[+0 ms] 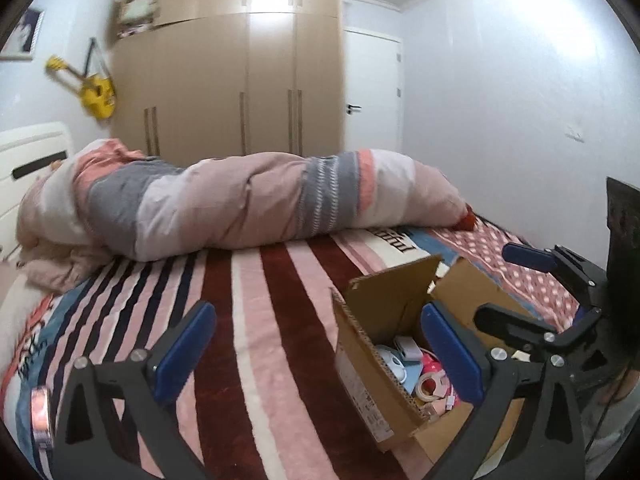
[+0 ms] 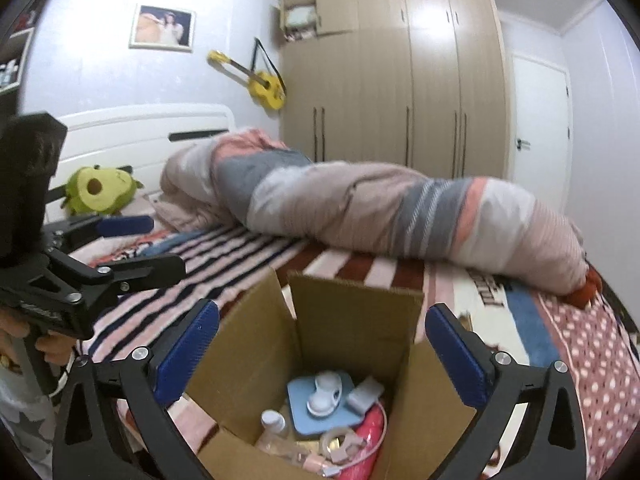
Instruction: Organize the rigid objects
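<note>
An open cardboard box [image 2: 356,312] stands on the striped bed, also in the left wrist view [image 1: 380,300]. Inside lie a blue tray with a white holder [image 2: 320,398], a clear bottle [image 2: 274,424], a tape dispenser [image 2: 340,442], a pink item [image 2: 370,428] and a small white case [image 2: 365,394]. My right gripper [image 2: 320,344] is open and empty, above the box opening. My left gripper [image 1: 316,344] is open and empty, over the blanket just left of the box. Each gripper shows in the other's view, the right [image 1: 532,284] and the left [image 2: 132,244].
A rolled striped duvet [image 1: 240,204] lies across the bed behind the box. A green plush toy [image 2: 100,190] sits by the white headboard [image 2: 140,136]. A tape roll [image 1: 42,416] shows at the left edge. A wardrobe [image 1: 240,80] and door [image 1: 372,92] stand behind.
</note>
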Demonstrator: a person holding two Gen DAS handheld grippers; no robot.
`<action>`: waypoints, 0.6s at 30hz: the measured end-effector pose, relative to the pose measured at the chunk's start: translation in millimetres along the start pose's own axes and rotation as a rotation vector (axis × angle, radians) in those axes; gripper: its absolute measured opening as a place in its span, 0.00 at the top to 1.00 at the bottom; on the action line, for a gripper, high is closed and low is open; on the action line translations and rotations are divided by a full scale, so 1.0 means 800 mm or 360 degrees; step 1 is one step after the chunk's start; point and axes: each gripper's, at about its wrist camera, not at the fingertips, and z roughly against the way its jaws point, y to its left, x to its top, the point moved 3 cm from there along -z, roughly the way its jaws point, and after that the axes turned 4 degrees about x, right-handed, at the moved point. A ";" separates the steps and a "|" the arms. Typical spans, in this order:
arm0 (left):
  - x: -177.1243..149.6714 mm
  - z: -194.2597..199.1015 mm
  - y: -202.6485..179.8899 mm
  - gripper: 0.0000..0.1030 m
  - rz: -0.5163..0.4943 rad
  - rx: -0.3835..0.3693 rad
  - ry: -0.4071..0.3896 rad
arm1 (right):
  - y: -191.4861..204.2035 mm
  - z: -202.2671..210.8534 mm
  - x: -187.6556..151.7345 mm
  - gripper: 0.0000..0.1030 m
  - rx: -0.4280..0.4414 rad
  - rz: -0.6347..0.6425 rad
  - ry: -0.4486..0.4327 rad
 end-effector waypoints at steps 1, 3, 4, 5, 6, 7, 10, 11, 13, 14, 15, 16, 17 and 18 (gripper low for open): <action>-0.002 0.002 0.002 0.01 0.0010 0.0008 0.0001 | 0.002 0.001 0.001 0.00 0.0012 0.0003 -0.0009; -0.006 0.007 0.005 0.01 0.0036 0.0032 -0.0010 | 0.004 0.001 0.003 0.00 0.0026 0.0000 -0.0020; -0.007 0.008 0.005 0.01 0.0042 0.0041 -0.0014 | 0.006 0.001 0.002 0.00 0.0032 -0.0002 -0.0022; -0.010 0.009 0.006 0.01 0.0050 0.0049 -0.0017 | 0.007 0.002 0.001 0.00 0.0038 -0.0003 -0.0024; -0.012 0.010 0.006 0.01 0.0054 0.0053 -0.0017 | 0.009 0.001 0.000 0.00 0.0049 -0.0006 -0.0026; -0.013 0.010 0.006 0.01 0.0057 0.0056 -0.0015 | 0.010 0.002 -0.001 0.00 0.0052 -0.0008 -0.0026; -0.016 0.009 0.007 0.01 0.0062 0.0066 -0.0003 | 0.010 0.002 -0.004 0.00 0.0059 -0.0018 -0.0026; -0.016 0.009 0.007 0.01 0.0063 0.0069 -0.0002 | 0.011 0.002 -0.005 0.00 0.0059 -0.0023 -0.0025; -0.015 0.009 0.006 0.01 0.0063 0.0081 -0.0004 | 0.010 0.002 -0.006 0.00 0.0058 -0.0031 -0.0026; -0.015 0.009 0.006 0.01 0.0061 0.0085 -0.0006 | 0.010 0.003 -0.007 0.00 0.0059 -0.0034 -0.0027; -0.015 0.009 0.006 0.01 0.0060 0.0085 -0.0006 | 0.009 0.004 -0.007 0.00 0.0059 -0.0036 -0.0027; -0.015 0.009 0.006 0.01 0.0061 0.0086 -0.0005 | 0.009 0.004 -0.007 0.00 0.0061 -0.0039 -0.0027; -0.015 0.009 0.006 0.01 0.0062 0.0086 -0.0006 | 0.009 0.004 -0.007 0.00 0.0062 -0.0042 -0.0026; -0.015 0.009 0.006 0.01 0.0061 0.0086 -0.0006 | 0.008 0.005 -0.007 0.00 0.0064 -0.0044 -0.0026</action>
